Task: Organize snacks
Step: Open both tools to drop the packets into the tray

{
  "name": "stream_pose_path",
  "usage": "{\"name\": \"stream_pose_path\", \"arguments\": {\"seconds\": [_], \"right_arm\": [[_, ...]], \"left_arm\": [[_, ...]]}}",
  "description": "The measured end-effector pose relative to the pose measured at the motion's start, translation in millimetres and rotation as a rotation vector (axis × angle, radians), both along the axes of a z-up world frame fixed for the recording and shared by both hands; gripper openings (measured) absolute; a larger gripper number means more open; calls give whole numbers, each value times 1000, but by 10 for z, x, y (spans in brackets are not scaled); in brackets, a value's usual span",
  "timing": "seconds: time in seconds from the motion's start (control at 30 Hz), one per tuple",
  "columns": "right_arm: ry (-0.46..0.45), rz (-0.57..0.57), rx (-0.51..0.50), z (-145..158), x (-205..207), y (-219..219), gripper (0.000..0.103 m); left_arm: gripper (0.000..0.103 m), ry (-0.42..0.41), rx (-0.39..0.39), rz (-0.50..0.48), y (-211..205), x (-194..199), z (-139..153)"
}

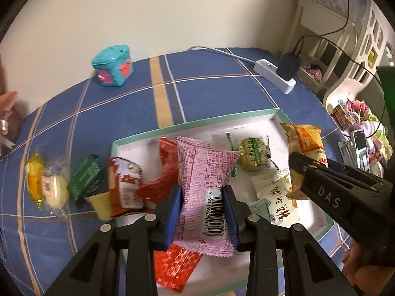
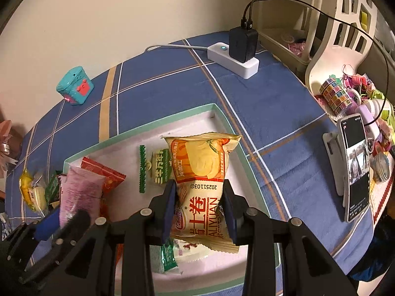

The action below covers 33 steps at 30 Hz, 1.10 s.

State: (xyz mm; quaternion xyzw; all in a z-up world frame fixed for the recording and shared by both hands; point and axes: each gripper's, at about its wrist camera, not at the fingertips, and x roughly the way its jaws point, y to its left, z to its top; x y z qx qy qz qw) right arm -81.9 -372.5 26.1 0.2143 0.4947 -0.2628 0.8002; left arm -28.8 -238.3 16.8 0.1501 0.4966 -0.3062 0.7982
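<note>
Progress: midway | left gripper (image 1: 203, 212) clamped pink packet (image 1: 205, 185) over tray (image 1: 192, 122) | right gripper (image 2: 199, 209) clamped yellow packet (image 2: 206, 187) over tray | several snacks (image 1: 54, 185) remained on cloth (image 1: 209, 66) outside.

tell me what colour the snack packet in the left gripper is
Pink, with a white barcode patch: the snack packet in the left gripper shows best in the left wrist view.
</note>
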Motion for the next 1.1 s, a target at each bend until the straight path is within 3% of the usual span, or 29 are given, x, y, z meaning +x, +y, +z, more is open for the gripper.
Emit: {"name": "stream_pose_path", "arguments": {"seconds": [0.67, 0.77, 1.1], "right_arm": [[8, 6, 2, -113, 83, -140, 38], [9, 6, -2, -95, 75, -140, 44], [32, 6, 8, -59, 1, -56, 49]], "left_arm": [[39, 13, 7, -12, -212, 57, -108], [51, 12, -2, -11, -181, 56, -49], [60, 31, 21, 90, 95, 196, 30]]}}
